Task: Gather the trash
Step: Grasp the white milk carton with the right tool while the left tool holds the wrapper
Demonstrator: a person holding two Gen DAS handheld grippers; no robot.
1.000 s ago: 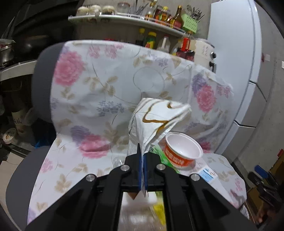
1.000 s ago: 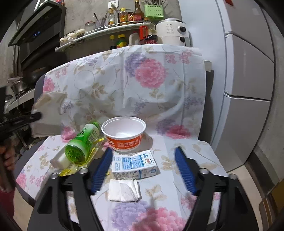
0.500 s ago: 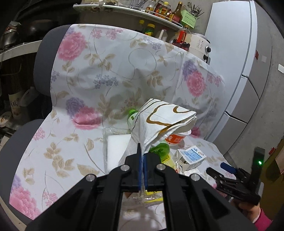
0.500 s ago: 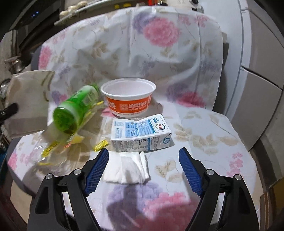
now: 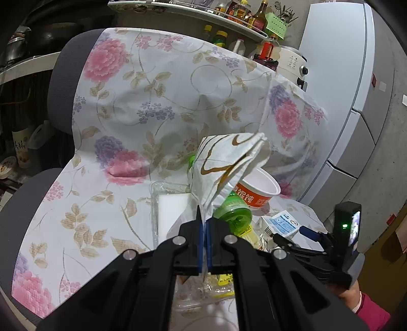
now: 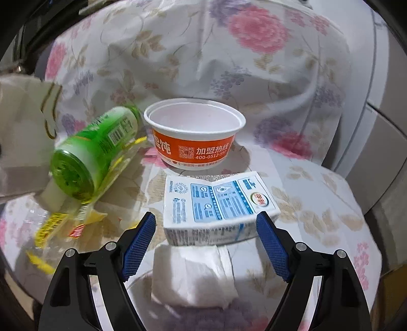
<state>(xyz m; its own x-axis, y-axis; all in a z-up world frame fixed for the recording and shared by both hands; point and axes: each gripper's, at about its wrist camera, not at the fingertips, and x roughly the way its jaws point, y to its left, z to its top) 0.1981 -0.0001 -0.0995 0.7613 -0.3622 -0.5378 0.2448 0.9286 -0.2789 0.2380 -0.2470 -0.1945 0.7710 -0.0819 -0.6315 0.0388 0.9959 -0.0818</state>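
Note:
My left gripper (image 5: 204, 224) is shut on the edge of a white paper bag (image 5: 223, 163) with brown swirls, held up above the chair seat; the bag shows at the left edge of the right wrist view (image 6: 23, 132). My right gripper (image 6: 206, 239) is open, its blue pads on either side of a blue and white milk carton (image 6: 216, 203) lying flat, without touching it. A folded white tissue (image 6: 193, 277) lies between the fingers, nearer the camera. An orange and white bowl (image 6: 193, 135) and a green bottle (image 6: 94, 152) on its side lie behind.
The trash lies on a chair seat under a flowered cloth (image 5: 152, 101). Clear and yellow plastic wrappers (image 6: 63, 226) lie at the left. A clear tray with a white pad (image 5: 170, 203) sits by the bag. A fridge (image 5: 356, 89) stands right, and a shelf of bottles (image 5: 229, 17) runs behind.
My right gripper has come down and forward so the carton now lies between its open fingers. My left gripper, still holding the bag, has lowered towards the seat.

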